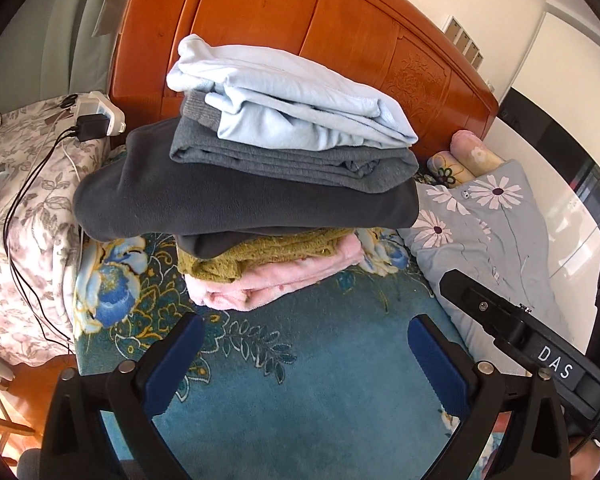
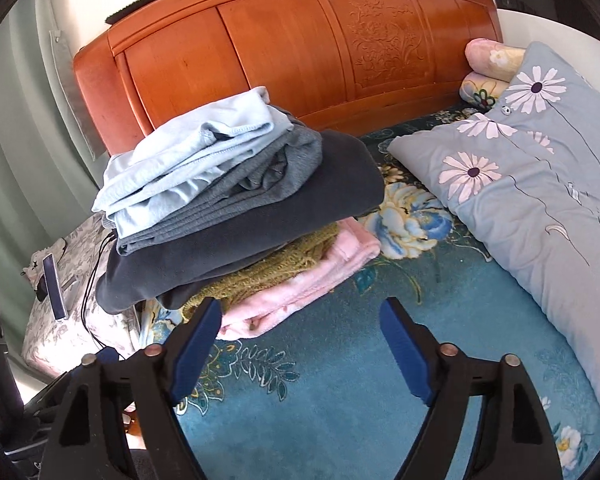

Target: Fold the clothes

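A stack of folded clothes (image 1: 260,184) (image 2: 236,208) sits on the teal floral bedspread (image 1: 300,380) (image 2: 320,380) before the headboard. From the top down it holds a light blue garment (image 1: 284,96) (image 2: 188,152), a grey knit (image 1: 300,164), a dark charcoal fleece (image 1: 220,200) (image 2: 260,220), an olive knit (image 1: 268,256) and a pink fleece (image 1: 276,280) (image 2: 300,284). My left gripper (image 1: 306,332) is open and empty, just short of the stack. My right gripper (image 2: 302,316) is open and empty too, near the pink fleece's corner. The right gripper's black body (image 1: 520,332) shows in the left wrist view.
The orange wooden headboard (image 1: 340,32) (image 2: 300,48) stands behind the stack. A light blue daisy-print quilt (image 1: 492,232) (image 2: 532,184) and rolled pillows (image 2: 488,68) lie on the right. To the left a floral-covered stand carries a power strip with charger (image 1: 96,120) and cables (image 1: 24,200).
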The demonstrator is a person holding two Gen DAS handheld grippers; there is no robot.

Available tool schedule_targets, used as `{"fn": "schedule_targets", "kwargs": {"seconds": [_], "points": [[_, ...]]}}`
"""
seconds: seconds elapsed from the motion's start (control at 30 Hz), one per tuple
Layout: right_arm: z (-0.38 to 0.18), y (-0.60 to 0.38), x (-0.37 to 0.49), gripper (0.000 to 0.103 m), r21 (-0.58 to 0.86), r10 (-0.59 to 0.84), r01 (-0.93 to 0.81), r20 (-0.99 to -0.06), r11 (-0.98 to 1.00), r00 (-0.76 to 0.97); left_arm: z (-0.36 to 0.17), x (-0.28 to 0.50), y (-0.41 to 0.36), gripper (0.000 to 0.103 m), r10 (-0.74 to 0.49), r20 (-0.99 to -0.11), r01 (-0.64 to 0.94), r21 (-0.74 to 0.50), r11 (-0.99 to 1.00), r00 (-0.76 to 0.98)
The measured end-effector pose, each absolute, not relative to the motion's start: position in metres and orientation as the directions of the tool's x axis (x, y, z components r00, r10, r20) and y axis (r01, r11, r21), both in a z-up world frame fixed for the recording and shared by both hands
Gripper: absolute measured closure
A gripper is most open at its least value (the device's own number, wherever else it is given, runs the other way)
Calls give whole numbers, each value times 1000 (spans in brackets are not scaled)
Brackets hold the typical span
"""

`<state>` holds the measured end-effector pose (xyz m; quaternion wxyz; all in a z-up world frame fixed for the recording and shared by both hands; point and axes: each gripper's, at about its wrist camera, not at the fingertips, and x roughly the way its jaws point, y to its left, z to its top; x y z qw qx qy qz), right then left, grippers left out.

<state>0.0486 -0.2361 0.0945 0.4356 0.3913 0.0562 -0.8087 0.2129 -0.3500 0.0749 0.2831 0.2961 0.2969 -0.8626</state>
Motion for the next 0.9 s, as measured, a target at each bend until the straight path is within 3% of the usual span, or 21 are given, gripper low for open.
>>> {"fn": "schedule_targets", "kwargs": {"seconds": [0.3,0.4,0.9], "points": [[74,-205,60,14,225,-649,697,-627,-681,-431,61,214,-329,0,-394,-708,708,-211,-674,-586],[71,-201,65,7,210,-647,695,-611,-687,-456,55,214,-326,0,-425,-718,725,-161,-670,-551],[62,-196,87,6,111,-612,694,-583,-711,-534,36,229,-336,0,-513,-712,806,-125,-579,-480]]}}
